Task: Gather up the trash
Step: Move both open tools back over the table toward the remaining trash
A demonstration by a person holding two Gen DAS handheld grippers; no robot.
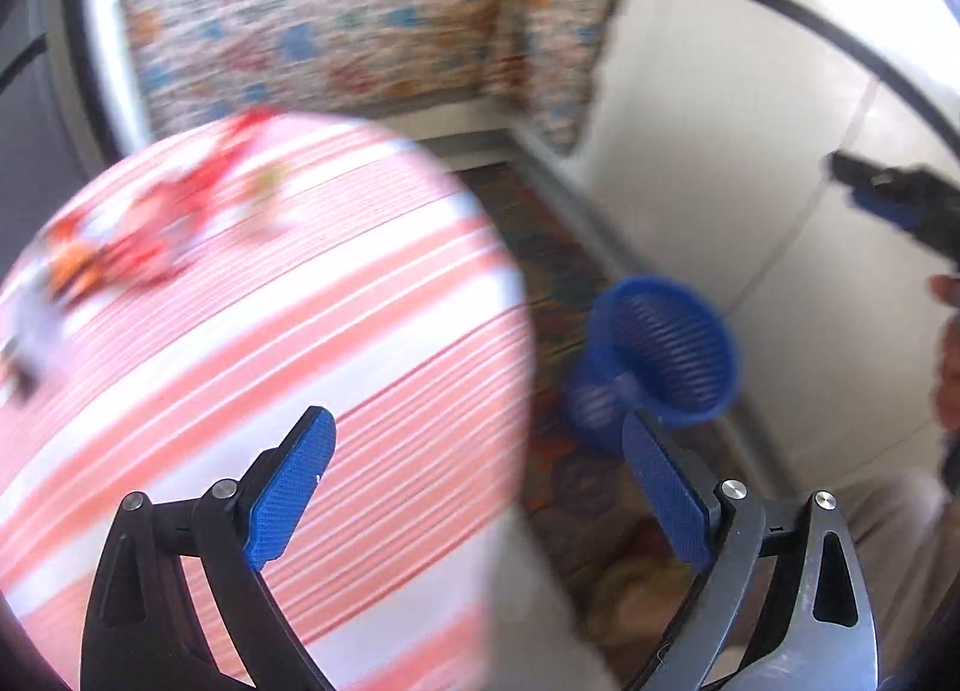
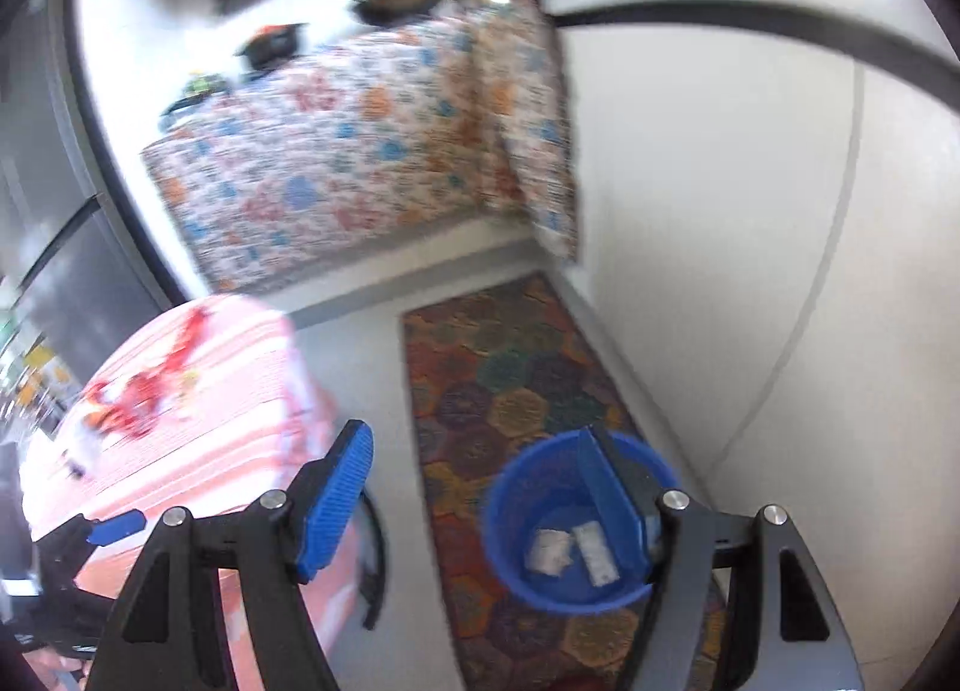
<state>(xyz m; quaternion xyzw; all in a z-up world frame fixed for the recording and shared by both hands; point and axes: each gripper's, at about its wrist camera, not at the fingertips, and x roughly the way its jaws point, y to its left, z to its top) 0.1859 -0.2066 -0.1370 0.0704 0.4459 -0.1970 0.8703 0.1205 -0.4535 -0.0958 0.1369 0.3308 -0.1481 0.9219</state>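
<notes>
A blue waste basket (image 2: 570, 535) stands on the patterned rug and holds two pale scraps (image 2: 573, 553). It also shows in the left wrist view (image 1: 666, 355). Red and orange wrappers (image 1: 138, 235) lie on the far left of the pink striped table (image 1: 360, 343), also seen in the right wrist view (image 2: 141, 394). My left gripper (image 1: 477, 481) is open and empty above the table's right edge. My right gripper (image 2: 474, 499) is open and empty above the basket's left side. The right gripper also shows at the right edge of the left wrist view (image 1: 894, 199).
A colourful hexagon rug (image 2: 498, 385) runs along the white wall (image 2: 750, 247). A flowered cloth (image 1: 336, 24) hangs over a counter at the back, with pans (image 2: 402, 0) on top. A dark appliance (image 2: 66, 283) stands at the left.
</notes>
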